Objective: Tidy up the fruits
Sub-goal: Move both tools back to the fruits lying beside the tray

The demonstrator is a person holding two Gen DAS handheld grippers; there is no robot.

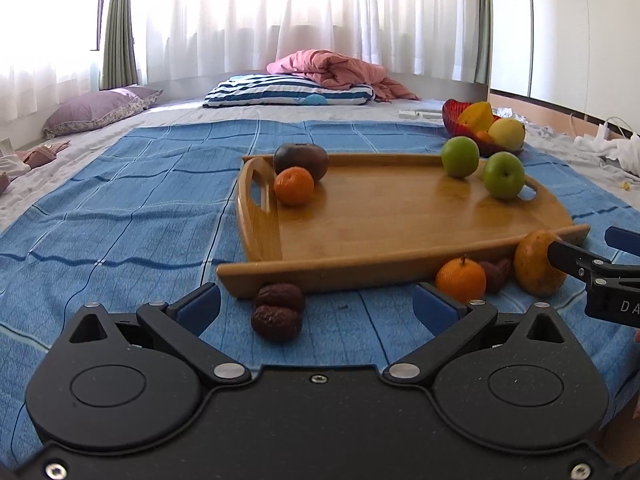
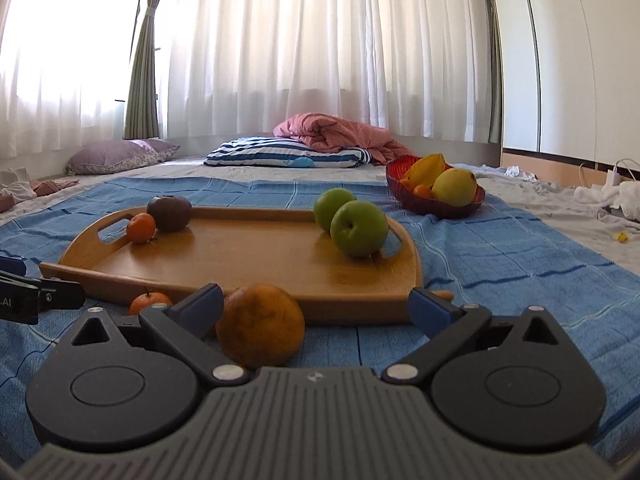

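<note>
A wooden tray (image 1: 400, 216) (image 2: 248, 264) lies on a blue cloth and holds two green apples (image 1: 503, 175) (image 2: 359, 228), a small orange (image 1: 293, 186) and a dark round fruit (image 1: 301, 160). My left gripper (image 1: 316, 304) is open above two wrinkled dark dates (image 1: 277, 312) before the tray's near rim. My right gripper (image 2: 316, 308) is open around a large dull orange fruit (image 2: 260, 326) (image 1: 538, 264), which lies against its left finger (image 2: 200, 308). A small tangerine (image 1: 461, 278) (image 2: 149, 303) and another date (image 1: 496, 274) lie beside it.
A red bowl (image 2: 436, 200) (image 1: 454, 114) with yellow fruits stands behind the tray on the right. A striped pillow (image 1: 288, 94), a pink blanket (image 1: 340, 70) and a purple pillow (image 1: 96, 110) lie further back. White clothes and cables (image 2: 612, 192) lie at right.
</note>
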